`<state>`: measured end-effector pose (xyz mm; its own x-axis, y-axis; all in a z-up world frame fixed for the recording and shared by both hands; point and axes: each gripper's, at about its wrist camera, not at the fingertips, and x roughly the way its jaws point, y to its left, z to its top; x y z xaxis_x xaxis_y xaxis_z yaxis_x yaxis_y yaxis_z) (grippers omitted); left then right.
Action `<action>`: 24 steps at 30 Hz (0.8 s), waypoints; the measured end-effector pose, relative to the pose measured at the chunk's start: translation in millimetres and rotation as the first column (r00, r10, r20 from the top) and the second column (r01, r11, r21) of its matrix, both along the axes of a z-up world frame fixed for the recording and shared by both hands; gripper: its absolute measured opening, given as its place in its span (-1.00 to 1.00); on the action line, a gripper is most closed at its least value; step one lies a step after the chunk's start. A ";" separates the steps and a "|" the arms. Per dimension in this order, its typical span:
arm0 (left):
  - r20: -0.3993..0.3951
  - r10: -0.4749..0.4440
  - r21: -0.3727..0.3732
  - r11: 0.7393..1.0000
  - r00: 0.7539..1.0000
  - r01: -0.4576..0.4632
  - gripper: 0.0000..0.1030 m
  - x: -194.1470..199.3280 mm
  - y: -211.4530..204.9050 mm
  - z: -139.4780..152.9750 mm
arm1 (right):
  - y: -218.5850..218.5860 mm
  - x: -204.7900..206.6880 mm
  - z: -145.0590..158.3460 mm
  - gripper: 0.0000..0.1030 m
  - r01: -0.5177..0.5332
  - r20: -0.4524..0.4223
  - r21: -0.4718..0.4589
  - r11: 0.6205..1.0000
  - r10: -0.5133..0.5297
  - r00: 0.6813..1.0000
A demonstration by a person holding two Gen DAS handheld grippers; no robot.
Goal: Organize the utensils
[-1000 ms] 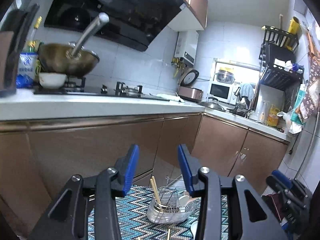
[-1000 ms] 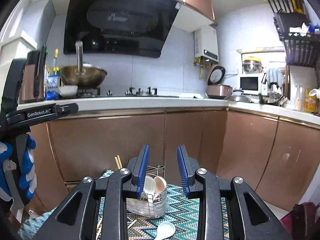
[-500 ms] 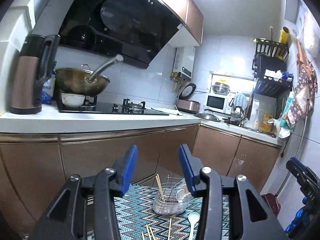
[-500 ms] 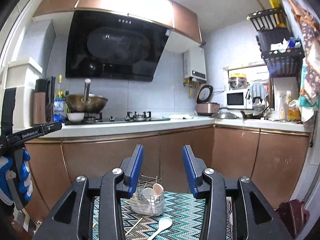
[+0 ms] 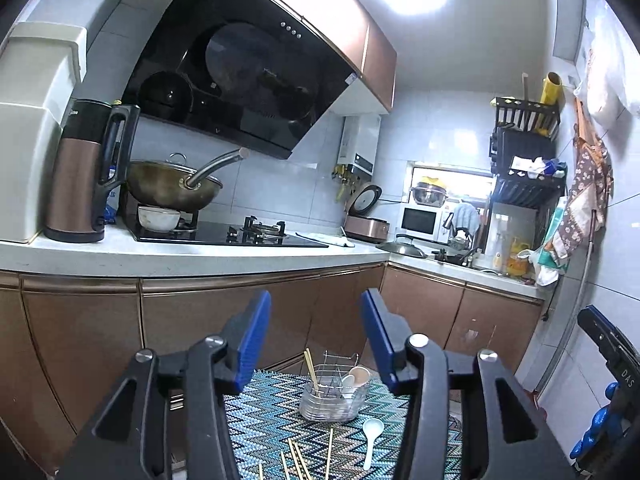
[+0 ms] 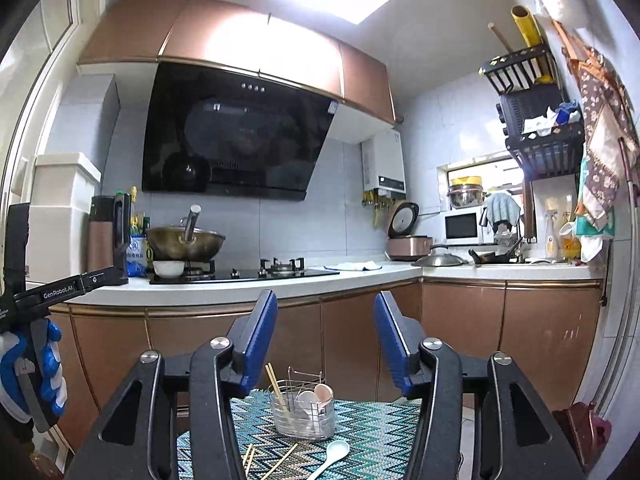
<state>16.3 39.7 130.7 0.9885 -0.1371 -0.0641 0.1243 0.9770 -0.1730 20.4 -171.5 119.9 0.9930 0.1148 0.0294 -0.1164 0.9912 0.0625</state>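
Beyond both hand-held grippers, a brown cabinet run (image 6: 360,344) with a white counter (image 6: 240,288) fills the far side of the kitchen, and on the counter, up and left of the fingers, a wok (image 6: 185,242) sits on the stove. Below and just ahead of the fingers lies a table covered by a zigzag mat (image 6: 372,428). On the mat, low between the fingers of the right hand-held gripper (image 6: 325,340), stands a wire utensil basket (image 6: 303,412) holding upright chopsticks on its left side and two spoons on its right. The left hand-held gripper (image 5: 316,336) sees the same basket (image 5: 334,394) between its fingers, slightly right of centre. Both are empty, their blue-padded jaws spreading apart with only air between them. A white spoon (image 6: 330,455) lies on the mat on the near side of the basket, to its right. Loose chopsticks (image 5: 296,458) lie scattered on the mat nearer still, to the left of that spoon. A blue-gloved hand (image 6: 32,372) grips the left tool, at the left edge of the right camera's view.
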 end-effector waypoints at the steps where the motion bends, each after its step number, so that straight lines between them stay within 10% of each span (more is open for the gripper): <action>1: 0.001 0.004 0.002 1.000 1.000 -0.004 -0.10 -3.4 0.2 -0.6 | -0.2 -3.2 0.2 0.07 0.002 0.003 0.002 1.000 -0.002 1.000; 9: -0.005 0.013 0.019 1.000 1.000 -0.013 -0.07 -15.0 -0.5 -9.4 | -5.6 -17.3 -6.4 0.32 0.056 -0.007 0.021 0.998 -0.056 0.998; 16: -0.057 0.029 0.008 1.000 0.998 -0.029 -0.07 -9.8 5.5 -21.4 | -1.0 -32.5 -14.9 1.00 0.173 0.061 0.012 0.985 -0.173 0.983; 24: -0.086 0.048 0.018 0.999 0.995 -0.047 -0.06 -3.7 7.6 -37.0 | -0.8 -41.4 -19.5 1.00 0.181 0.112 0.037 0.983 -0.184 0.977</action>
